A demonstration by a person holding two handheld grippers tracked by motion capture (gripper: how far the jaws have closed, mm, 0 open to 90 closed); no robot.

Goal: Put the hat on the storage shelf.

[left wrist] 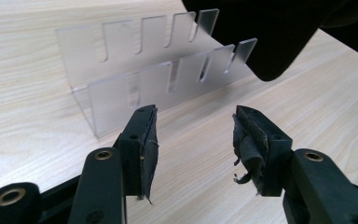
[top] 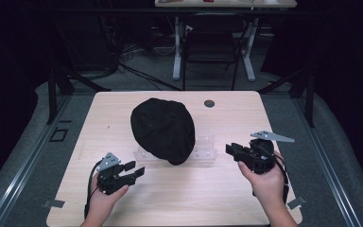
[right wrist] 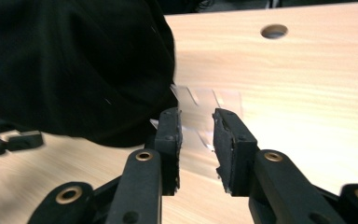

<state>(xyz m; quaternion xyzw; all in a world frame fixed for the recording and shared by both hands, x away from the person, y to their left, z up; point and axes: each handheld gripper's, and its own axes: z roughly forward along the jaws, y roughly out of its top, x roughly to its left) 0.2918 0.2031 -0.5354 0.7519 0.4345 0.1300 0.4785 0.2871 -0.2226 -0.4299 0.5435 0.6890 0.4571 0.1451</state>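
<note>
The black cap sits draped over the clear slotted rack near the middle of the table, its crown covering most of the rack so that only the rack's two ends stick out on either side. In my left gripper view the cap hangs over the far end of the rack, whose near slots stand bare. I judge the placing itself to be done: the cap rests on the rack with neither tool on it, and what is left for me is to draw both hands clear.

My left hand-held gripper hovers low near the rack's left end, jaws standing wide apart with nothing between them. My right hand-held gripper sits just beside the rack's right end, jaws partly open and empty too; in its own view the rack shows pale and blurred beyond the pads.

How the cap is seated on the slots underneath I cannot tell, since the fabric hides that. Its brim is hard to make out against the dark crown.
</note>
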